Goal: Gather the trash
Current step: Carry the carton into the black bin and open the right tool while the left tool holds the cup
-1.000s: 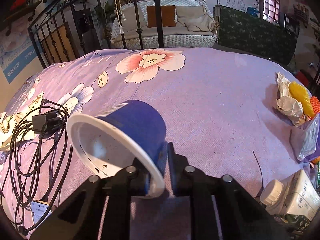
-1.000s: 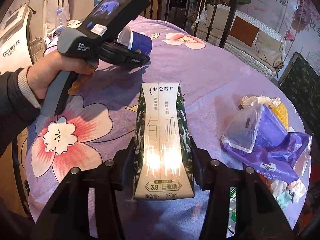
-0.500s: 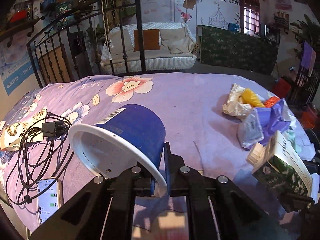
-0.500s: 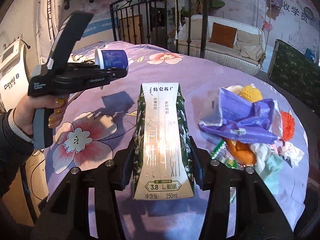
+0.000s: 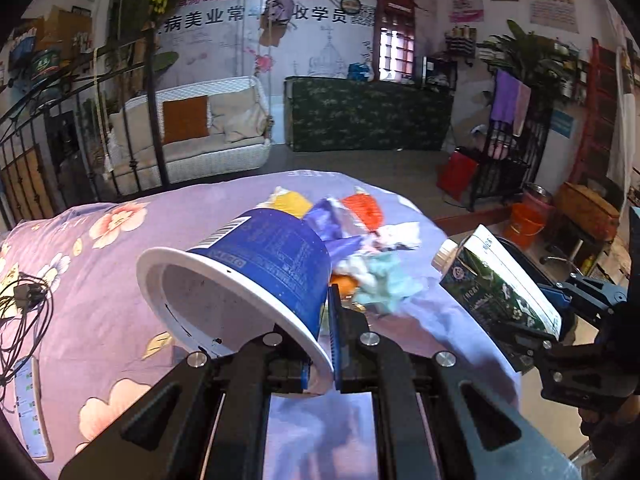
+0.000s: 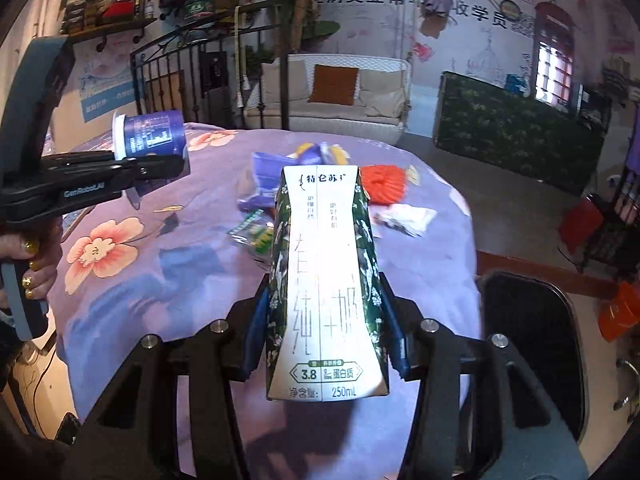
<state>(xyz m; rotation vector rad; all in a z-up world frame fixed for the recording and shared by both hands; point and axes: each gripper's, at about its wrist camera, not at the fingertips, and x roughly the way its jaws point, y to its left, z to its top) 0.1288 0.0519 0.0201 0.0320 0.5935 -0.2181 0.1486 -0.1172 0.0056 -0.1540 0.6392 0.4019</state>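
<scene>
My left gripper (image 5: 320, 344) is shut on the rim of a blue and white yogurt cup (image 5: 256, 264), held above the purple floral tablecloth (image 5: 100, 280). The cup also shows in the right wrist view (image 6: 152, 134). My right gripper (image 6: 320, 320) is shut on a green and white milk carton (image 6: 324, 272), held near the table's right edge; the carton also shows in the left wrist view (image 5: 500, 292). A pile of wrappers and bags (image 5: 352, 240) lies on the table beyond both grippers.
A black bin (image 6: 532, 340) stands on the floor by the table's right edge. Cables (image 5: 24, 304) and a phone (image 5: 30, 408) lie at the table's left. An orange bucket (image 5: 524, 222) and a red bag (image 5: 456, 172) are on the floor farther off.
Both grippers have swung right with their loads, toward the table's right edge. The black bin has come into the right wrist view.
</scene>
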